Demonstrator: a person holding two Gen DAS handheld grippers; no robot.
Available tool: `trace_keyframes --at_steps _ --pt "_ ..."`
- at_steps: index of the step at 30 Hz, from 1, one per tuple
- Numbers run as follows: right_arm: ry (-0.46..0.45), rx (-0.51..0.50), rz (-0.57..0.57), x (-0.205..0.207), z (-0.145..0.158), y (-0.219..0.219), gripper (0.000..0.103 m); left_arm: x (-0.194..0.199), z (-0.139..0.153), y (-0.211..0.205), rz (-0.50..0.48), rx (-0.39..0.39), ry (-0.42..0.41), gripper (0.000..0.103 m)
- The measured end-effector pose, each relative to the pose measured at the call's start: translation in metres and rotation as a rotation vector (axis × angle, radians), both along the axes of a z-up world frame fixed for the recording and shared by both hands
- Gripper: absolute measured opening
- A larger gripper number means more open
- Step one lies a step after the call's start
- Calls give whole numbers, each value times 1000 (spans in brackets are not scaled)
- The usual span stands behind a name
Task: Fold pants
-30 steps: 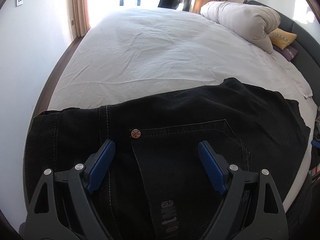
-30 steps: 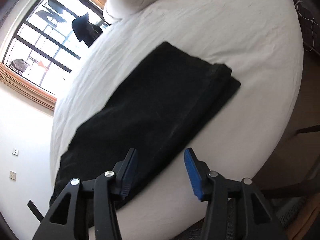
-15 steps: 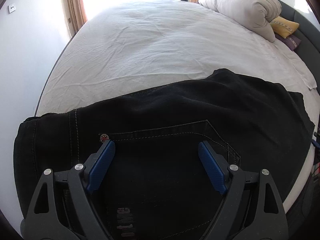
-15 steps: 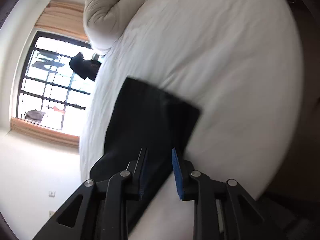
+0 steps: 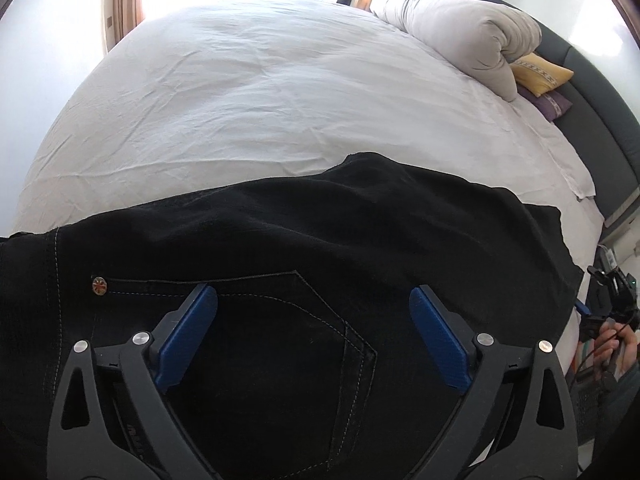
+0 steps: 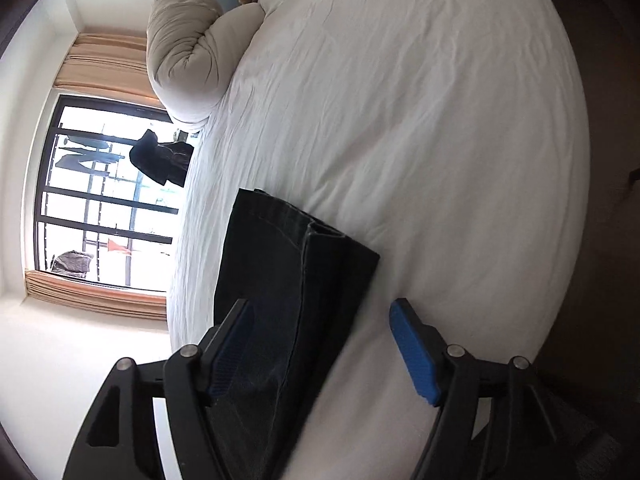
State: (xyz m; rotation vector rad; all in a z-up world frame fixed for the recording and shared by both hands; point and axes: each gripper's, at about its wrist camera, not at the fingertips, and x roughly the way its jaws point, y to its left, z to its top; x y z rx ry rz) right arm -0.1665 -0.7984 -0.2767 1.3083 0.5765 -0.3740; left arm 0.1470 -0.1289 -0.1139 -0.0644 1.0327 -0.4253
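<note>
Black pants (image 5: 320, 248) laid flat on white bed (image 5: 260, 92), along near edge, back pocket (image 5: 280, 344) up. Left hand-held gripper (image 5: 313, 336) over pocket area, jaws opening, near full spread, nothing clamped. Right hand-held gripper (image 6: 322, 346) over leg-hem end (image 6: 296, 248), jaws opening, fabric between blue pads (image 6: 412, 352) but not pinched. Rolled duvet (image 5: 460, 40) at far side by headboard.
</note>
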Motion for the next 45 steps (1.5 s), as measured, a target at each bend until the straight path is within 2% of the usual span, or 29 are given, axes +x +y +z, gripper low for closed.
trace_keyframes --at_steps 2,7,17,20,22,24,25,29,33,39,45 --pt "-6 10 5 -2 0 -4 77 1 0 -1 7 -21 7 102" --pt "-20 50 11 5 0 -4 77 4 -2 -2 16 -48 13 102" --pt "-66 70 0 12 -6 1 75 5 -12 -5 27 -22 5 103" --pt "-64 61 2 11 -5 2 67 4 -13 -6 32 -18 -1 103" --pt "-74 80 -10 7 -10 1 49 3 -14 -6 33 -14 -5 103" --pt "-76 116 -35 -1 -19 -1 24 3 -15 -6 33 -13 -8 103" --pt "-83 134 -46 -5 -24 -2 16 3 -15 -6 33 -13 -9 103" --pt "-117 143 -63 -17 -28 1 12 2 -16 -6 34 -6 -13 103" --pt "-109 117 -75 -20 -22 5 10 3 -16 -6 35 -6 -10 103" --pt "-48 32 -71 -17 -10 12 8 4 -14 -4 49 -27 3 103" --pt "7 -101 -56 -8 20 23 7 9 -8 7 75 -104 57 103"
